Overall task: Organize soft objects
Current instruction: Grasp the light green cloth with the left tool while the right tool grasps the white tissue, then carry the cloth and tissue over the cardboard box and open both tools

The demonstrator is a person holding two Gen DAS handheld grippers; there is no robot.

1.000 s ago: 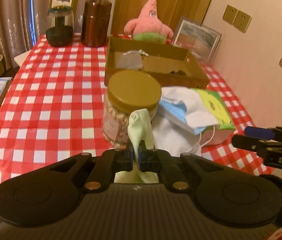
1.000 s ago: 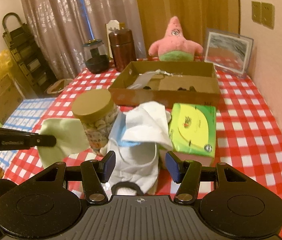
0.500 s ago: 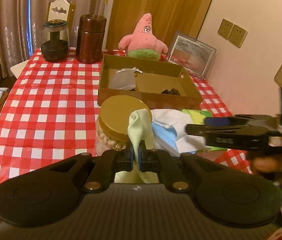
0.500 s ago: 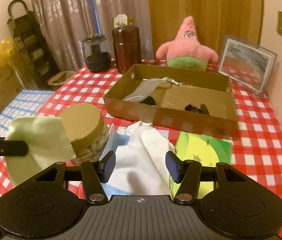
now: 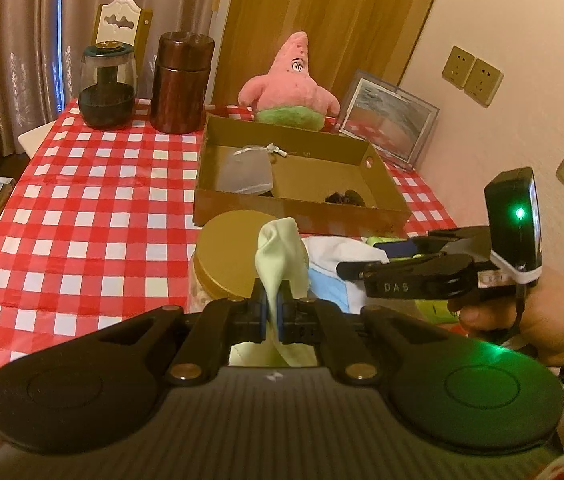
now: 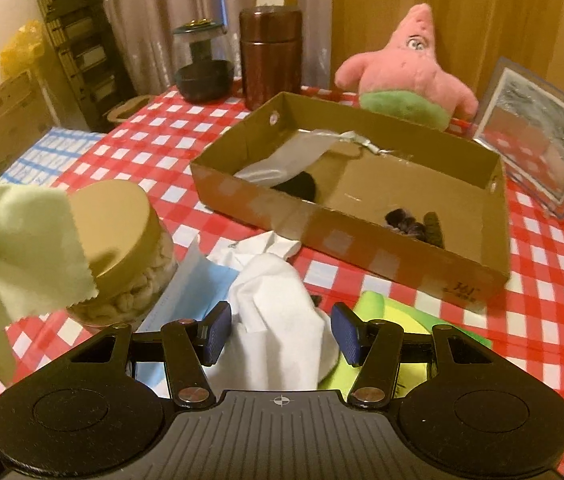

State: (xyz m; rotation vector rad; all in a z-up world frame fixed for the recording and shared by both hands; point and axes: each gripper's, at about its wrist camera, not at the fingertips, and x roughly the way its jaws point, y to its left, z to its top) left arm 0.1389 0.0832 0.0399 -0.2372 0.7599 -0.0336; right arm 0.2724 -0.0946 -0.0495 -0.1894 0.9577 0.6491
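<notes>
My left gripper (image 5: 269, 312) is shut on a pale green cloth (image 5: 282, 256) and holds it up in front of a gold-lidded jar (image 5: 229, 256). The cloth also shows at the left of the right wrist view (image 6: 29, 252). My right gripper (image 6: 282, 336) is open, its jaws on either side of a white cloth (image 6: 277, 320) that lies on a blue face mask (image 6: 189, 292). A brown cardboard box (image 6: 362, 236) behind holds a grey pouch (image 6: 286, 156) and dark items (image 6: 414, 220). A pink starfish plush (image 6: 406, 72) stands behind the box.
A green tissue pack (image 6: 398, 320) lies under my right gripper. A brown canister (image 5: 181, 84) and a dark glass jar (image 5: 107, 88) stand at the back left of the red checked table (image 5: 81, 208). A framed picture (image 6: 538, 144) leans at the right wall.
Both grippers have risen and moved forward toward the box. The left gripper carried the green cloth with it. The right gripper now shows beside the left one.
</notes>
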